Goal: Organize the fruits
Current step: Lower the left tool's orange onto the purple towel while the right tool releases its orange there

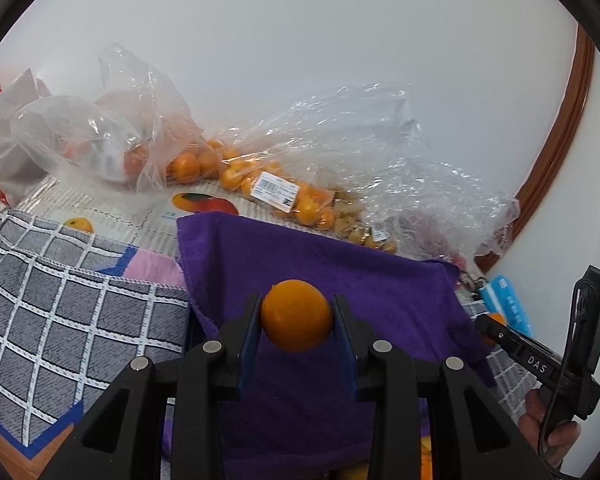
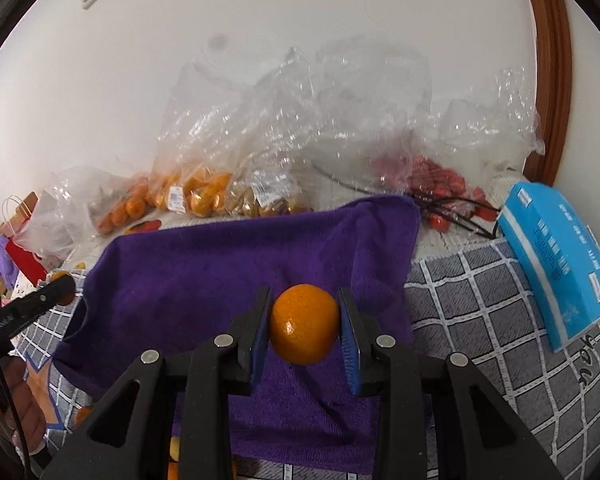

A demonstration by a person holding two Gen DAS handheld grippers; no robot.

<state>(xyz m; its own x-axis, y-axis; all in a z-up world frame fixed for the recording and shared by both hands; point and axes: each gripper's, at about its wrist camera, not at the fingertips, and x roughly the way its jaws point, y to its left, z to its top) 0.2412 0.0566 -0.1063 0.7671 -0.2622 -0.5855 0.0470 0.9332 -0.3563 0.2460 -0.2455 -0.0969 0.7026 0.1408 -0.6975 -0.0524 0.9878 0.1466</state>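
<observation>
Both grippers carried a mandarin above the purple towel (image 1: 380, 300).
The left gripper (image 1: 296, 316) clamped one mandarin (image 1: 296, 314), the right gripper (image 2: 304, 324) another (image 2: 304, 324); bagged fruit (image 1: 260, 184) lay at twelve o'clock. Judged mid-transfer: next, lower and release onto a chosen spot.

On my right gripper (image 1: 486, 322), seen from the left wrist, the arm carried the white letters "DAS". The white barcode label (image 1: 275, 191) on the orange bag (image 1: 292, 196) and the print on the blue box (image 2: 560, 264) were too small or blurred for me to read.
</observation>
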